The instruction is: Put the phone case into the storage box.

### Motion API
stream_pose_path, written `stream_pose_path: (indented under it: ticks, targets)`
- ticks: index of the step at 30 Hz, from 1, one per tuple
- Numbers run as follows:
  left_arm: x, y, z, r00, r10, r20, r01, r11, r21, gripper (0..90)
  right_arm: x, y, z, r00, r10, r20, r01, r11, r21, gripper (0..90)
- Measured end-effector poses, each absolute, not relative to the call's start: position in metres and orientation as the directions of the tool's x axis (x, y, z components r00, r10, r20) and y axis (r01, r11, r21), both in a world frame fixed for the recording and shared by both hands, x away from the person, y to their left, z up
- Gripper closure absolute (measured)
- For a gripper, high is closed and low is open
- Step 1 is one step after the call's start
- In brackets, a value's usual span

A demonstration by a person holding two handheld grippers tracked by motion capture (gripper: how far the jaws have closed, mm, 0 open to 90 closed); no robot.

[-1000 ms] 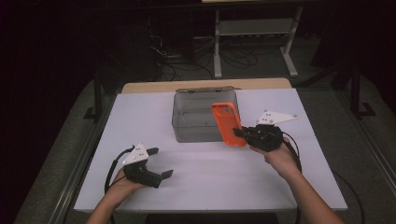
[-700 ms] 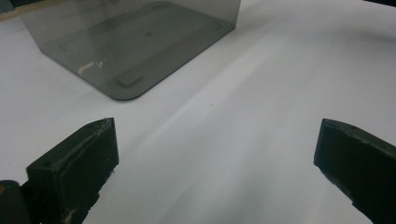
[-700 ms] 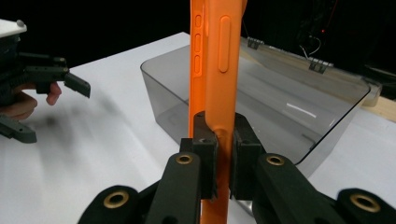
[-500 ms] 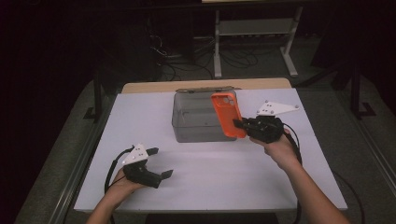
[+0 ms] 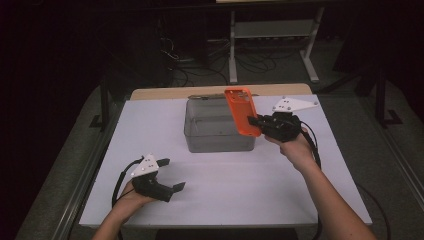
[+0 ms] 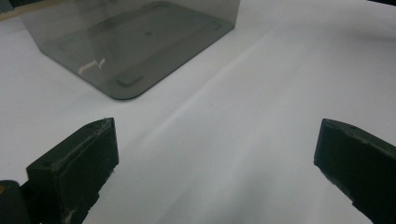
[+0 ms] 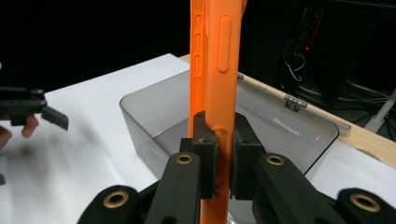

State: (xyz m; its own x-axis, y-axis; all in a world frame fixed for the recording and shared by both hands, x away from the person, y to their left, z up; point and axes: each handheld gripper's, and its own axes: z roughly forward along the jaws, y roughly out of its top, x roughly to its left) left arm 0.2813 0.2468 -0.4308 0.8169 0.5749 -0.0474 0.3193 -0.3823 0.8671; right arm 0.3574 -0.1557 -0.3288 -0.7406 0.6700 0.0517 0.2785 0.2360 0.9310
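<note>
1. White table (image 5: pixel 225 195) stands in a dark room, with a metal rack (image 5: pixel 272 30) behind it.
2. Smoky clear box (image 5: pixel 215 127) sits open near the table's far edge.
3. Right gripper (image 5: pixel 254 121) has its jaws clamped on an orange phone case (image 5: pixel 241 111), held upright above the box's right rim.
4. Left gripper (image 5: pixel 171 175) rests low at the table's near left, jaws spread wide and holding nothing, well apart from the box.
</note>
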Motion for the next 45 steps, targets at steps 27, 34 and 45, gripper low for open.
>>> stream_pose_path:
  ticks: [27,34,45]
  targets:
    - [0.281,0.247,-0.430,0.821,0.569,-0.050,0.317,-0.381,0.869,0.0,0.401,-0.140,-0.329,-0.698,0.715,0.041,0.320,0.260,0.911,82.2]
    - [0.281,0.247,-0.430,0.820,0.570,-0.052,0.318,-0.379,0.869,0.0,0.408,-0.136,-0.333,-0.693,0.720,0.037,0.341,0.282,0.897,82.1]
    - [0.281,0.247,-0.430,0.821,0.568,-0.053,0.318,-0.379,0.869,0.0,0.417,-0.131,-0.338,-0.687,0.725,0.034,0.382,0.322,0.866,82.0]
